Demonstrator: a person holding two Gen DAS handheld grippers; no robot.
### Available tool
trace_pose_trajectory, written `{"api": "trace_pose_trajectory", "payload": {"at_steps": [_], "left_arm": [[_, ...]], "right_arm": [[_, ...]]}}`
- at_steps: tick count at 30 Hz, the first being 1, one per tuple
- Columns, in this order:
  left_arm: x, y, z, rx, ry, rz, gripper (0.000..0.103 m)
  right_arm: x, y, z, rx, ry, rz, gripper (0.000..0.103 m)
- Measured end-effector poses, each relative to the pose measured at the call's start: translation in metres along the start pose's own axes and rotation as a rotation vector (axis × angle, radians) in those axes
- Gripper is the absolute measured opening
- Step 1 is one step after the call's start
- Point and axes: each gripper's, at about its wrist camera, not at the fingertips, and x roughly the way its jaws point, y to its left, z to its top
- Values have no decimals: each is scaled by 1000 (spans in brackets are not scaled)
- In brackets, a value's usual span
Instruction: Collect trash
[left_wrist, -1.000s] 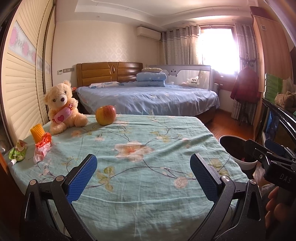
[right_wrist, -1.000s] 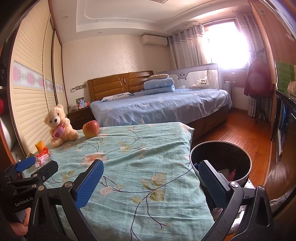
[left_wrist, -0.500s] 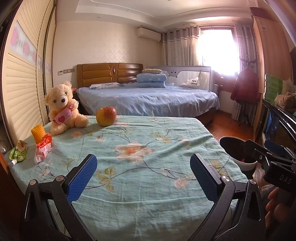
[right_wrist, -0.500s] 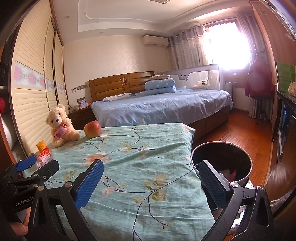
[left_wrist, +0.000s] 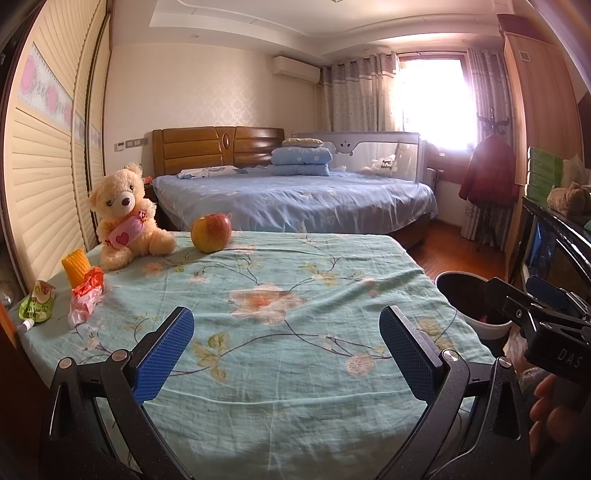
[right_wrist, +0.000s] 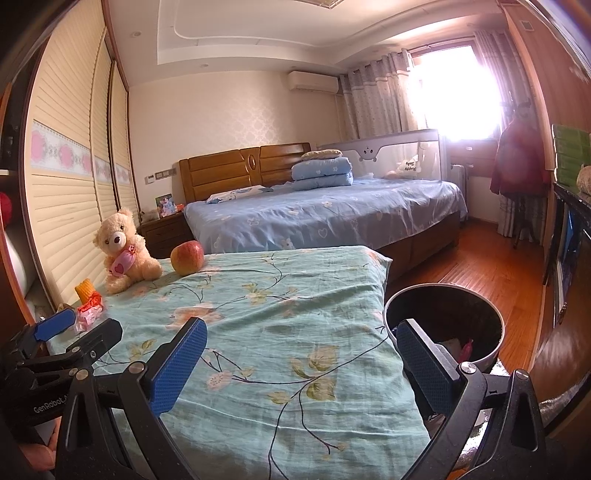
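A crumpled red-and-white wrapper (left_wrist: 85, 295) lies at the left edge of the teal floral cloth (left_wrist: 295, 295), with a green pouch (left_wrist: 37, 304) left of it and a yellow corn piece (left_wrist: 76, 266) behind it. The wrapper also shows in the right wrist view (right_wrist: 89, 308). A black bin (right_wrist: 443, 325) with some trash inside stands on the floor to the right of the cloth. My left gripper (left_wrist: 286, 349) is open and empty over the near cloth. My right gripper (right_wrist: 301, 363) is open and empty, its right finger in front of the bin.
A teddy bear (left_wrist: 123, 218) and an apple (left_wrist: 211, 232) sit at the far left of the cloth. A blue bed (left_wrist: 295, 199) stands behind. A dark cabinet (left_wrist: 554, 243) runs along the right, with wood floor (right_wrist: 480, 266) between.
Both views have shifted very slightly; the grippers have stayed open and empty, and nothing on the cloth has moved.
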Motion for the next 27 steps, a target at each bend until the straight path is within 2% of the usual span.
{"api": "trace_pose_trajectory", "payload": {"at_steps": [27], "left_arm": [[2, 2, 0, -5, 4, 3, 103]], "right_arm": [[4, 2, -1, 0, 14, 13, 103]]}}
